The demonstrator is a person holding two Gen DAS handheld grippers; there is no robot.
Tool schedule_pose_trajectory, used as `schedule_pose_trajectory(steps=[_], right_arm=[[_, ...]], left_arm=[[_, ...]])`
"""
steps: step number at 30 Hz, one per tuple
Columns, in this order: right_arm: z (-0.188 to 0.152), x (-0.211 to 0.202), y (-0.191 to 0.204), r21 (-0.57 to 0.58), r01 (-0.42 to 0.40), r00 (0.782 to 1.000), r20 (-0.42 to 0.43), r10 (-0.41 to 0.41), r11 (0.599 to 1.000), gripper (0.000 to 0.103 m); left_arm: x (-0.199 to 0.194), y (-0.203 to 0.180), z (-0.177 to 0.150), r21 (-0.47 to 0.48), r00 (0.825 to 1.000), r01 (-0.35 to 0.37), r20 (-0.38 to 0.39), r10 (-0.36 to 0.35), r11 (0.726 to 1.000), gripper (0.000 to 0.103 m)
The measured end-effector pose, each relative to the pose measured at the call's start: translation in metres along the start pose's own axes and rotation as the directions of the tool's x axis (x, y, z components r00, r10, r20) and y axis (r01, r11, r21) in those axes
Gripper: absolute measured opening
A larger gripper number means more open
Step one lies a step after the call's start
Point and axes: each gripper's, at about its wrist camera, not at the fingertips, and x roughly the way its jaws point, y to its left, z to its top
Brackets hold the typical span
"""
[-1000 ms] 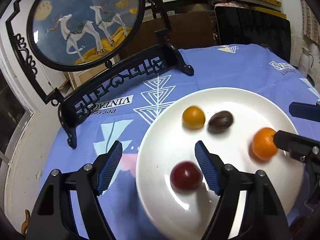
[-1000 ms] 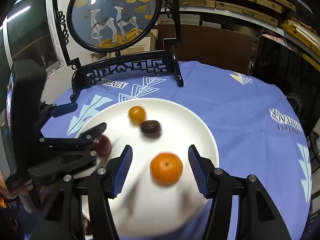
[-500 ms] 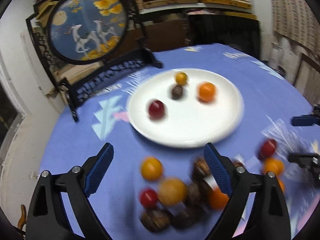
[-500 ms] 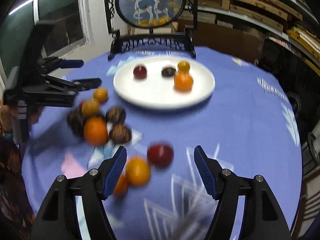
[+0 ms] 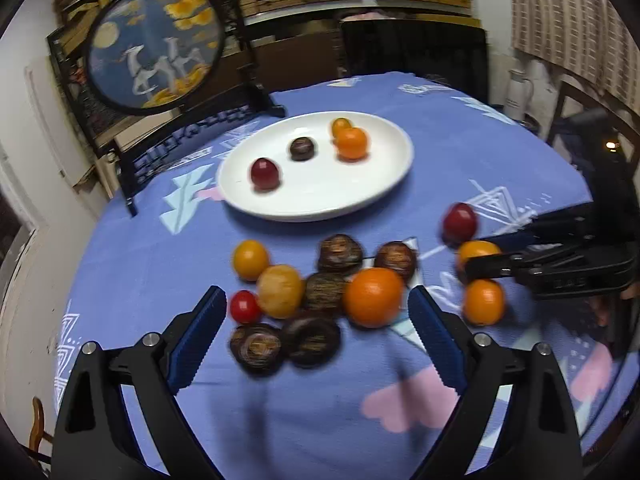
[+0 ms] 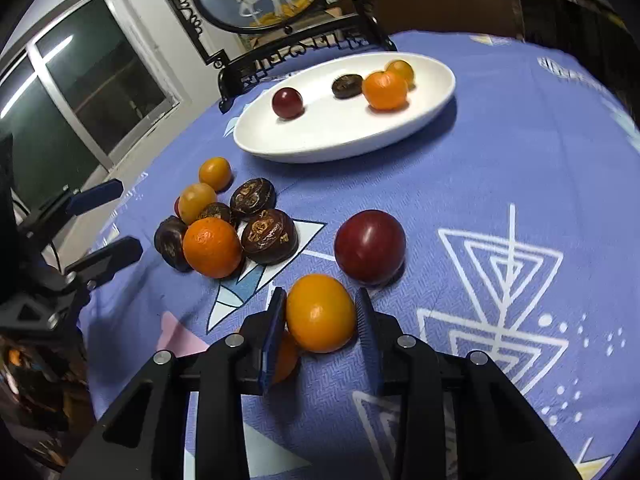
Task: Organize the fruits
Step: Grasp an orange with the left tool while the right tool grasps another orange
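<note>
item: right tongs (image 6: 320, 312) — clenched on a yellow-orange fruit (image 6: 320, 313), one blue pad at each side of it; the fruit sits on the cloth at the near edge of the worktop. a dark red plum (image 6: 369, 246) lies just beyond it, a little to the right, apart from the pads; a smaller orange fruit (image 6: 286, 356) is partly hidden behind the left pad.

item: white plate (image 6: 436, 94) — lies well beyond the held fruit, straight ahead and slightly right in the right wrist view. it carries four fruits, spaced out, with bare room on its near half. judged: the carry runs forward over the plum.

item: left tongs (image 5: 312, 312) — released, spread wide, empty. they point down at the loose cluster (image 5: 320, 292): a large orange (image 5: 374, 297), a yellow one, a small red one and several dark wrinkled fruits, touching one another. the orange lies nearest the right-hand pad. this hand is the nearer to the cluster; the plate (image 5: 248, 200) lies beyond it.

item: worktop (image 5: 460, 128) — round, covered in a blue patterned cloth. fruits are round, no long axis to heed.

item: room — framed round deer screen (image 5: 156, 44) on a black stand behind the plate; shelves of stacked goods; a window to the left.
</note>
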Motion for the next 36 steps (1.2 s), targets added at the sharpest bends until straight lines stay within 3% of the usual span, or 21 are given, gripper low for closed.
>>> schedule_pose_trajectory(steps=[8, 11, 12, 14, 15, 18, 22, 25, 29, 36], right_arm=[[-0.005, -0.039, -0.014, -0.005, 0.082, 0.994, 0.073, -0.081, 0.997, 0.035], [-0.009, -0.049, -0.023, 0.009, 0.104, 0.991, 0.080, -0.104, 0.995, 0.035], [-0.011, -0.051, -0.025, 0.012, 0.110, 0.991, 0.082, -0.110, 0.994, 0.035], [-0.013, -0.052, -0.028, 0.017, 0.112, 0.990, 0.083, -0.113, 0.994, 0.035], [-0.014, -0.053, -0.029, 0.020, 0.111, 0.990, 0.084, -0.113, 0.994, 0.035], [-0.016, -0.054, -0.029, 0.016, 0.109, 0.990, 0.086, -0.110, 0.994, 0.035], [-0.013, -0.055, -0.022, -0.005, 0.103, 0.990, 0.097, -0.102, 0.995, 0.035], [-0.007, -0.058, -0.011, -0.027, 0.097, 0.989, 0.113, -0.093, 0.995, 0.035], [0.013, -0.068, 0.011, -0.081, 0.094, 0.983, 0.164, -0.080, 0.992, 0.035], [0.065, -0.089, 0.043, -0.149, 0.091, 0.960, 0.277, -0.047, 0.985, 0.035]], left_arm=[[0.014, -0.074, 0.002, 0.159, 0.990, 0.139, -0.009, -0.139, 0.977, 0.090], [0.029, -0.098, 0.003, 0.203, 0.988, 0.153, -0.031, -0.150, 0.967, 0.090], [0.036, -0.103, 0.003, 0.211, 0.987, 0.159, -0.046, -0.153, 0.965, 0.087], [0.046, -0.106, 0.003, 0.210, 0.984, 0.175, -0.078, -0.162, 0.962, 0.055], [0.052, -0.105, 0.002, 0.193, 0.976, 0.203, -0.118, -0.183, 0.960, 0.034], [0.054, -0.098, 0.001, 0.166, 0.973, 0.210, -0.129, -0.190, 0.963, 0.034], [0.039, -0.084, 0.001, 0.167, 0.979, 0.192, -0.094, -0.178, 0.967, 0.034], [0.022, -0.059, 0.013, 0.117, 0.989, 0.147, -0.039, -0.143, 0.982, 0.034], [0.006, -0.017, 0.042, 0.021, 0.998, 0.049, 0.043, -0.049, 0.999, 0.034], [-0.012, 0.026, 0.087, -0.084, 0.982, -0.113, 0.143, 0.124, 0.990, 0.034]])
